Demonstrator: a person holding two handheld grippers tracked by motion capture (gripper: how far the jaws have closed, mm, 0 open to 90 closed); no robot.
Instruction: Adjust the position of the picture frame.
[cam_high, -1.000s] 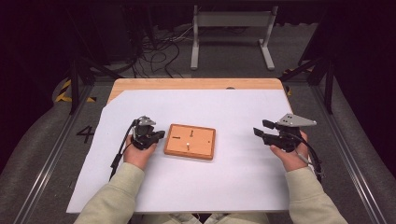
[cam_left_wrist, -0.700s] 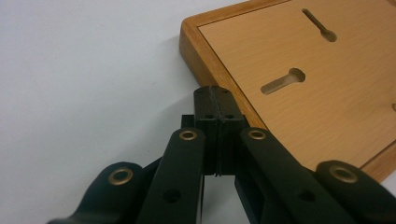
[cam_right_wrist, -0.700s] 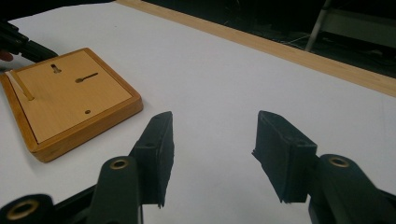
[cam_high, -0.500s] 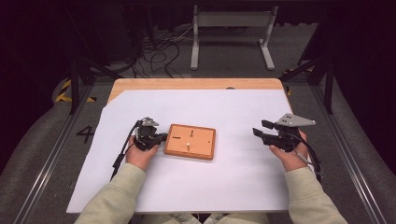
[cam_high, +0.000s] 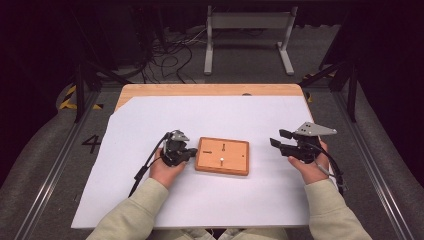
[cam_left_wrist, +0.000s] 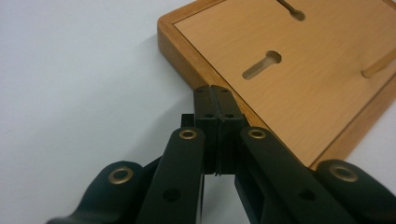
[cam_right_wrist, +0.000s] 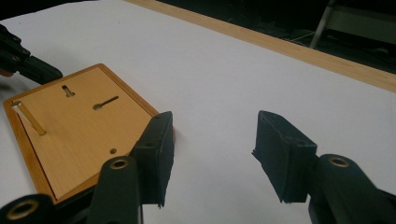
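Two hand-held grippers: flank the flat rectangular wooden board (cam_high: 222, 155) on the white-covered bench (cam_high: 150, 210).
Left hand-held gripper (cam_left_wrist: 218, 105): jaws shut, empty, tips at board's near edge.
Right hand-held gripper (cam_right_wrist: 212, 154): half open, empty, apart.
Nearer: left.

wooden board (cam_left_wrist: 299, 88) cut off at frame edge

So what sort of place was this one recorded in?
Most likely a lab or workshop recording station, not a home. A table covered with a white sheet stands on dark matting, loose cables lie on the floor behind it, and a metal stand sits beyond.
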